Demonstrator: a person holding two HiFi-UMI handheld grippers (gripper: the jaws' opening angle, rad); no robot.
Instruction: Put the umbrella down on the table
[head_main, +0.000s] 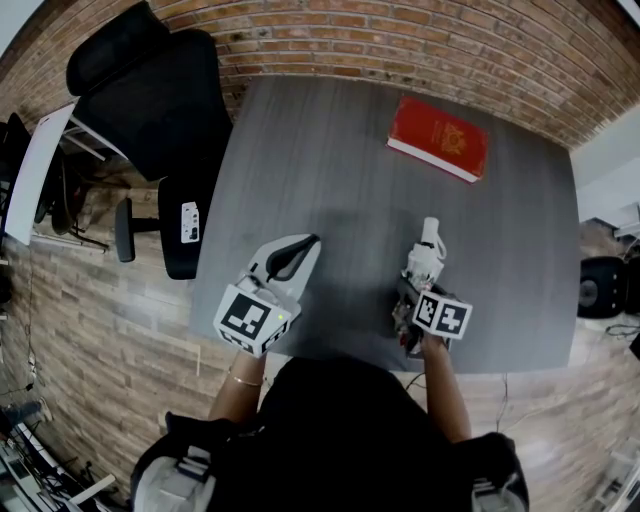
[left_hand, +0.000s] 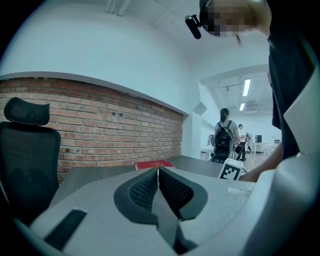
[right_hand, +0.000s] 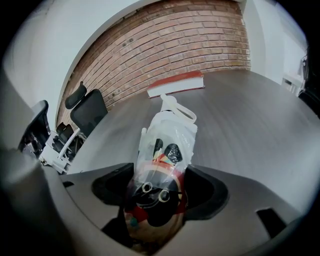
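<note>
Our right gripper (right_hand: 161, 192) pinches the folded umbrella (right_hand: 167, 140), wrapped in a clear sleeve, over the near part of the gray table (head_main: 330, 170), its white end pointing toward the red book (head_main: 438, 138). Our left gripper (left_hand: 158, 175) has its jaws pressed together on nothing.

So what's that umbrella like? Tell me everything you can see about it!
The umbrella is small and folded up, inside a clear plastic sleeve. Its cloth shows a cartoon print in black, red and yellow with two white ring eyes. A white end with a loop points toward the red book. The right gripper is shut on its near end, holding it over the grey table; whether it touches the table cannot be told.
</note>
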